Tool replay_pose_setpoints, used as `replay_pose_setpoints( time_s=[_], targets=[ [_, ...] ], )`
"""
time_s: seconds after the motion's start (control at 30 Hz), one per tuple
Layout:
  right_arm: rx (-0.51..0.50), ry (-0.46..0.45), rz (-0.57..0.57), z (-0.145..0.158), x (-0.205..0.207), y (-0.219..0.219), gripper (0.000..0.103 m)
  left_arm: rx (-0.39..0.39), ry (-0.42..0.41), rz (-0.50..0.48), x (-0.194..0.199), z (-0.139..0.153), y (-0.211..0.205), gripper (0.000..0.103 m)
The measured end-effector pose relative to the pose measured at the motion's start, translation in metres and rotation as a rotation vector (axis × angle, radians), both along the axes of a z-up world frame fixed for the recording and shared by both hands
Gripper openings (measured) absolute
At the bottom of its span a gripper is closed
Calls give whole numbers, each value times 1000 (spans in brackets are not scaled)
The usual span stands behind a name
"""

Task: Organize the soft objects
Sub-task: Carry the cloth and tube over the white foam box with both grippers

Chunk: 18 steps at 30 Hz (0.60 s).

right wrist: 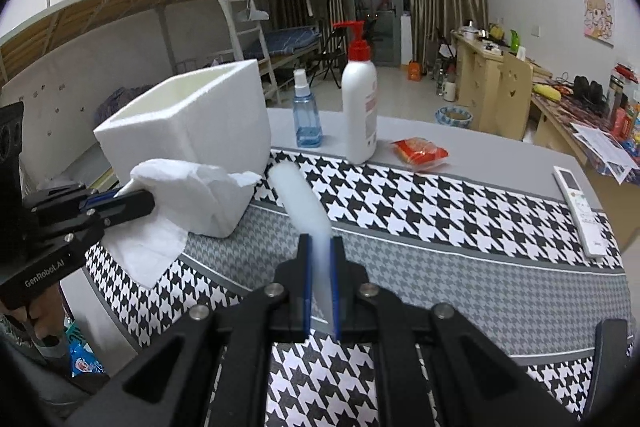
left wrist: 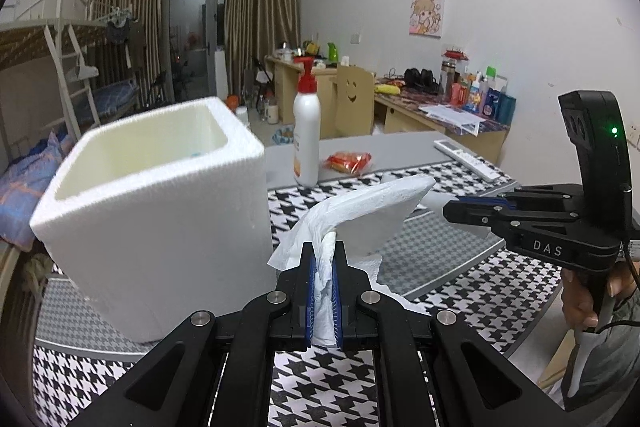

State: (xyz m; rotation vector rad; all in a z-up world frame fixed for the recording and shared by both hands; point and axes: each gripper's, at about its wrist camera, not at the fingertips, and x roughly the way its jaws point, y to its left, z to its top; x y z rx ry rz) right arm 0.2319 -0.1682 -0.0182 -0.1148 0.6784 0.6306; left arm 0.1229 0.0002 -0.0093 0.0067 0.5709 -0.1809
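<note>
My left gripper point(left wrist: 324, 247) is shut on a crumpled white tissue point(left wrist: 372, 205), which arches up and to the right above the table. A white foam box point(left wrist: 152, 187) with an open top stands just left of it. In the right wrist view the same tissue point(right wrist: 180, 187) hangs from the left gripper point(right wrist: 149, 201), in front of the foam box point(right wrist: 192, 123). My right gripper point(right wrist: 320, 239) is shut on a pale, translucent white soft strip point(right wrist: 298, 195) that sticks out past its fingertips. In the left wrist view the right gripper point(left wrist: 447, 213) hovers at the right, level with the tissue's far end.
A houndstooth cloth point(right wrist: 400, 203) covers the grey table. At the back stand a white pump bottle with a red top point(right wrist: 360, 107) and a blue spray bottle point(right wrist: 307, 115). A red snack packet point(right wrist: 420, 153) and a white remote point(right wrist: 580, 211) lie to the right. A person's hand point(left wrist: 580, 303) holds the right gripper.
</note>
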Motion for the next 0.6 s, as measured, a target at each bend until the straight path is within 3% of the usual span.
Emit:
replay_pose_setpoints(
  time_s=[0.6],
  targets=[
    [70,-137,-98,35,-21,-15,10,-6,-82,4,5,33,-6,7]
  ],
)
